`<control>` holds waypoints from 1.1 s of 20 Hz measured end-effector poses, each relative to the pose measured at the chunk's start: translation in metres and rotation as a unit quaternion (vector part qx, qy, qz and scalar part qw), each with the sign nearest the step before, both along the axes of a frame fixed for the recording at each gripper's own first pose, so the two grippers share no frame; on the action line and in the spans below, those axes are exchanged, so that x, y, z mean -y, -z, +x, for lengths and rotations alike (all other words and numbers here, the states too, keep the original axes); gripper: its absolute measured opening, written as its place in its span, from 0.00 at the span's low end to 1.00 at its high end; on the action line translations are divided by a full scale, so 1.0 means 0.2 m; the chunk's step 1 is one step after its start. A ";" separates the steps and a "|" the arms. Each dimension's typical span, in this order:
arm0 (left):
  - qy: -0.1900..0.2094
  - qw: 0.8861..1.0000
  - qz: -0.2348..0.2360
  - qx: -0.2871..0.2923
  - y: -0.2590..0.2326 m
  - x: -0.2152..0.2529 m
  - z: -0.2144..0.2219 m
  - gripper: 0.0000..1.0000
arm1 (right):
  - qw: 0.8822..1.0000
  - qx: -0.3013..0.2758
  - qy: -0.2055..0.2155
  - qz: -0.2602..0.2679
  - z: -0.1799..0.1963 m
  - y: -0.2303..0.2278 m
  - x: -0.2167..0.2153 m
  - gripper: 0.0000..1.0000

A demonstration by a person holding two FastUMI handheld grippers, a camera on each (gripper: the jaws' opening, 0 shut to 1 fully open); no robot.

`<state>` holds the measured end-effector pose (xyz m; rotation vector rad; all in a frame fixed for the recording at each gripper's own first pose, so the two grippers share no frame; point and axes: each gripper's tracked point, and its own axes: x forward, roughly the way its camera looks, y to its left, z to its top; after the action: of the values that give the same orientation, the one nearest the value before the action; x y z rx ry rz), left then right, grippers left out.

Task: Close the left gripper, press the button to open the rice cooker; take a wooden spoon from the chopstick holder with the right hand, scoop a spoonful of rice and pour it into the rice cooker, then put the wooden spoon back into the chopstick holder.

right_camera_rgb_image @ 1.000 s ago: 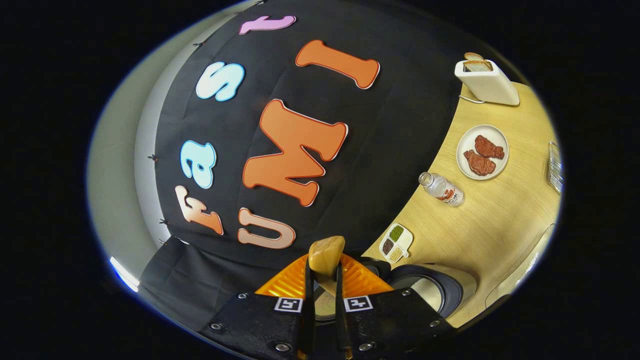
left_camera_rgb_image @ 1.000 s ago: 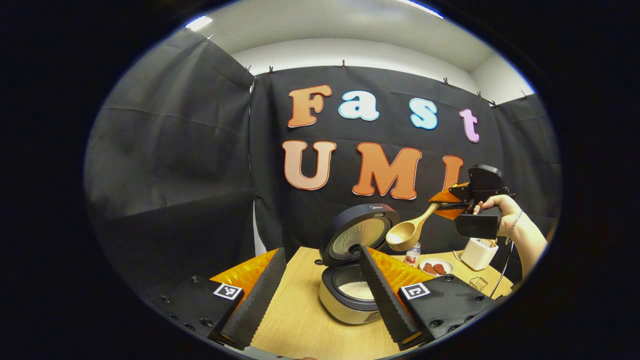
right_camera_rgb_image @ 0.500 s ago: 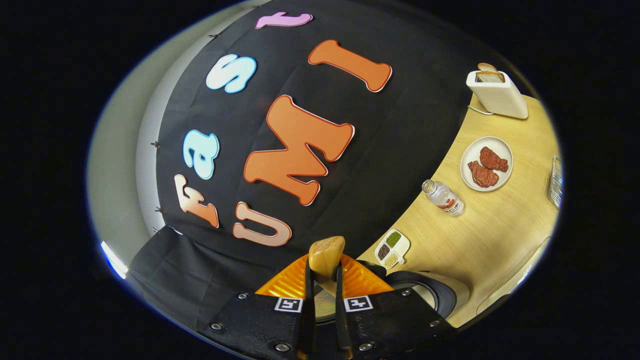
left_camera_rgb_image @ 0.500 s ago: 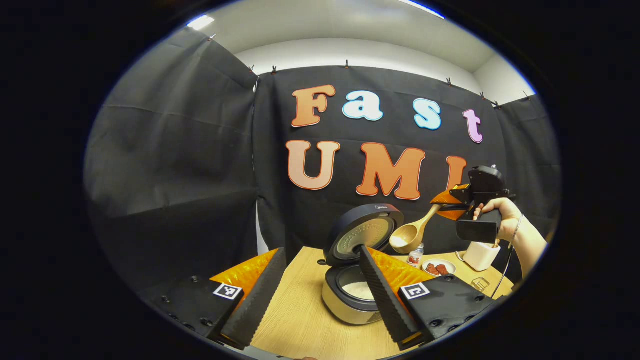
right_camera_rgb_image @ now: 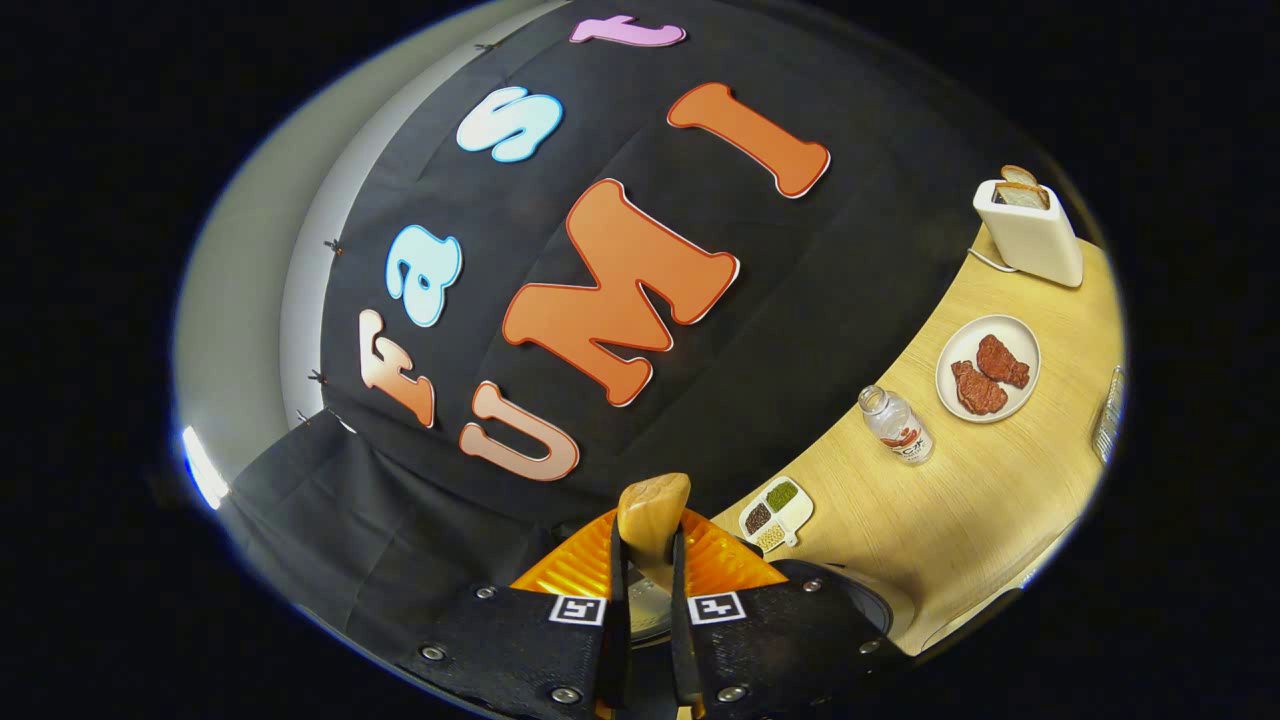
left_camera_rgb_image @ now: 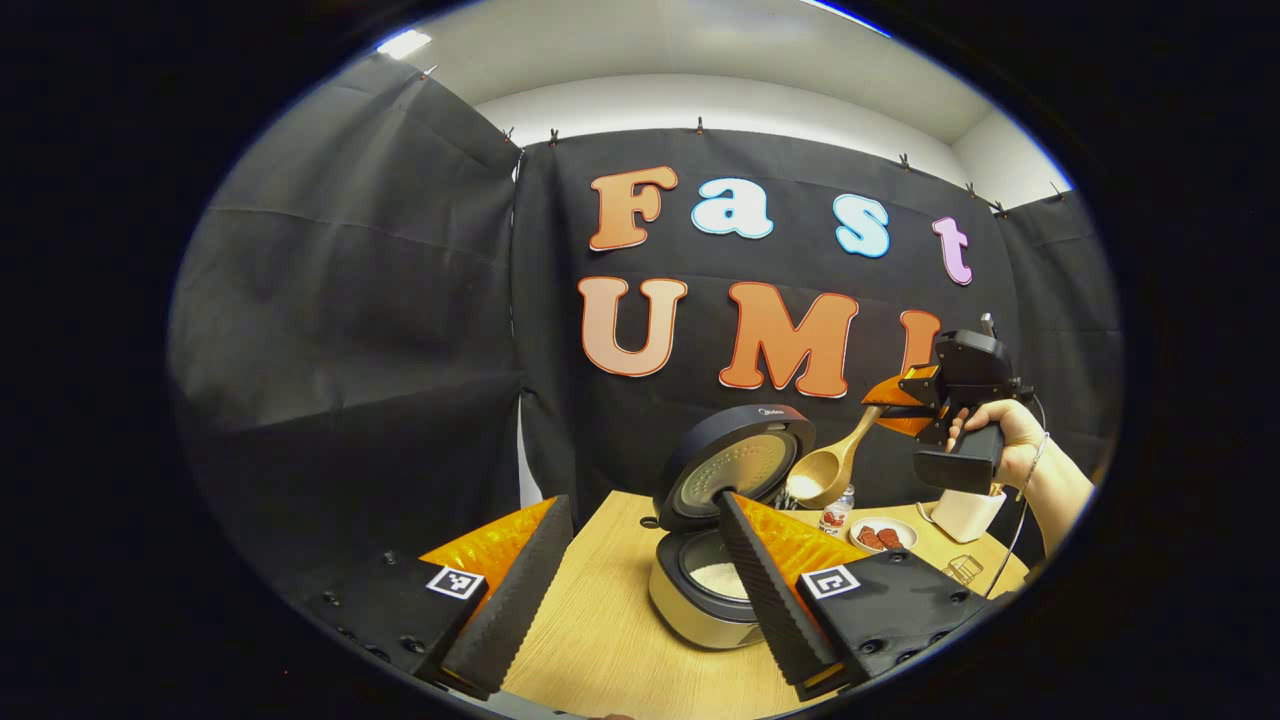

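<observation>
One spoonful of rice sits in the wooden spoon (left_camera_rgb_image: 827,470), which we hold tilted above and just right of the open rice cooker (left_camera_rgb_image: 712,590). The right gripper (right_camera_rgb_image: 647,610) is clenched on the spoon's handle; the left gripper (left_camera_rgb_image: 640,580) hangs released, fingers spread, before the cooker. We judge the lid step, the spoon pickup and the scoop done (white rice already lies in the pot). Left: the pour, then the return to the chopstick holder, which we cannot pick out. Plate (right_camera_rgb_image: 988,368), bottle (right_camera_rgb_image: 897,427) and toaster (right_camera_rgb_image: 1030,232) stand well apart.
</observation>
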<state>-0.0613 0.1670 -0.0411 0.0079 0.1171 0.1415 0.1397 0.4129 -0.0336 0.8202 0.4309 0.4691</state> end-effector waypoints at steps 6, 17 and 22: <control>0.001 1.000 -0.003 0.000 0.00 0.00 -0.01 0.99 | 1.000 0.020 -0.019 -0.016 -0.03 -0.01 -0.03 0.16; -0.001 1.000 0.000 0.002 -0.01 0.00 -0.02 0.97 | 0.995 0.077 -0.035 -0.045 -0.07 -0.08 -0.07 0.16; -0.004 1.000 -0.001 0.002 0.00 -0.02 -0.03 0.98 | 0.992 0.098 -0.042 -0.065 -0.10 -0.07 -0.09 0.16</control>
<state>-0.0664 0.1700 -0.0411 0.0046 0.1130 0.1488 0.1205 0.4313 -0.0201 0.6248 0.3116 0.5879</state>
